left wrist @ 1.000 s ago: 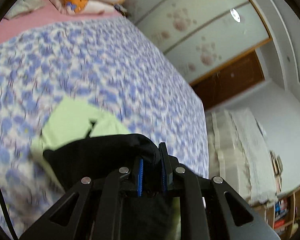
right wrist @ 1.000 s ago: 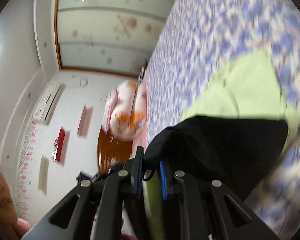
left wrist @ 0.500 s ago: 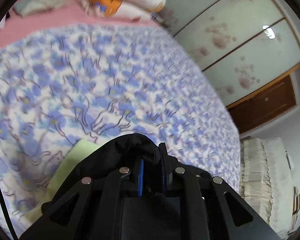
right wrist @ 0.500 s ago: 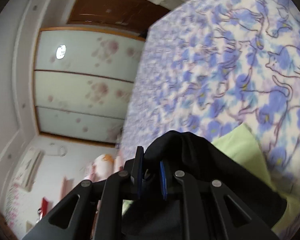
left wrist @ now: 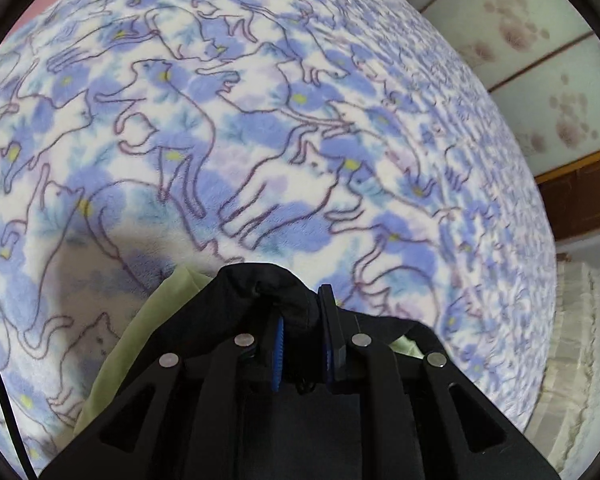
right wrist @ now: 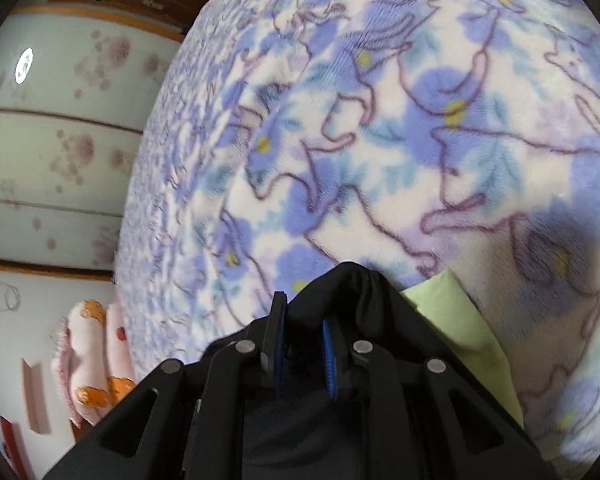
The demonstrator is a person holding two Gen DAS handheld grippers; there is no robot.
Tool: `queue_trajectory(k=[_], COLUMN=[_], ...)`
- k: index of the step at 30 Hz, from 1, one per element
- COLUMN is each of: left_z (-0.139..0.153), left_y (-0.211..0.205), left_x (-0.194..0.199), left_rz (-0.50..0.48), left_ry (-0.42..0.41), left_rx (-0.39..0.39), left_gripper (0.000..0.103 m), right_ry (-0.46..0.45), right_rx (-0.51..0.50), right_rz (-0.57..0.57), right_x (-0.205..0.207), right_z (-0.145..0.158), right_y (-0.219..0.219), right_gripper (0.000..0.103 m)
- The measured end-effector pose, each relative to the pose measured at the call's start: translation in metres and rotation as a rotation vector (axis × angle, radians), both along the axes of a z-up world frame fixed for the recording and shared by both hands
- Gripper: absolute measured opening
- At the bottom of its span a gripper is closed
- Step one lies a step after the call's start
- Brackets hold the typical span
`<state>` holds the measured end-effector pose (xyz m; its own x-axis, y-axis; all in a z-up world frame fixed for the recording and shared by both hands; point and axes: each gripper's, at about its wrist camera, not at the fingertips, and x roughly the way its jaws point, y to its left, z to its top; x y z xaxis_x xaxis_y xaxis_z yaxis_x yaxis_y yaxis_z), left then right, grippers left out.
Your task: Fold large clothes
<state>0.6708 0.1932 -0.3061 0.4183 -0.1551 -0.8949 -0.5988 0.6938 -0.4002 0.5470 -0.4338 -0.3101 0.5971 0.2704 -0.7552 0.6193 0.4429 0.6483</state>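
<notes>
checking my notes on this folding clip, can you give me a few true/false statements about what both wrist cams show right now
1. Black fabric lies between the left gripper fingers. True; its jaws are opening.
2. The right gripper has nothing between its fingers. False: black fabric is bunched there, jaws opening.
3. The blanket is plain pink. False: white with blue flowers and outlined cats.
4. A light green garment shows beside the black fabric. True.
5. A folded towel lies on the blanket ahead. False: none visible.

The blanket (left wrist: 260,140) looked a fuzzy, matt fleece. On it, the black garment (left wrist: 256,284) was smooth matt cloth; its lime-green lining (right wrist: 460,332) looked thin and smooth.
</notes>
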Motion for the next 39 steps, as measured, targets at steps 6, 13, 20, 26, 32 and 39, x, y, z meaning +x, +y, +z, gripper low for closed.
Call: queue_trajectory(k=[6,13,20,26,32,39], left_z=[0.014,0.073,0.076,0.033,0.0,-0.015], left_y=[-0.006,-0.009,0.002,0.02,0.031,0.022], left_x=[0.005,-0.033,-0.101,-0.166,-0.204,-0.215], left_rz=[-0.054,-0.138,-0.208,-0.181,-0.153,-0.184], left_ry=[0.066,-0.001,0.032,0.135,0.137,0.125], left_rx=[0.023,0.165,0.27,0.257,0.125,0.031], left_gripper=[0.039,0.083,0.083,0.083,0.083,0.029], right_ry=[0.032,-0.021,0.014,0.092,0.145,0.142], right_rx=[0.004,-0.177,-0.25,-0.305,-0.314,-0.369], right_rz=[0.035,0.133,0.25,0.287,0.298,0.328], right_x=[0.002,-0.017,-0.074,-0.131,-0.167,-0.19], right_z=[0.007,0.059,0.067,0.053,0.032,0.031], right_y=[-0.002,0.012,0.022,0.021,0.022,0.033], right_gripper=[0.026,0.063,0.064,0.064,0.063,0.028])
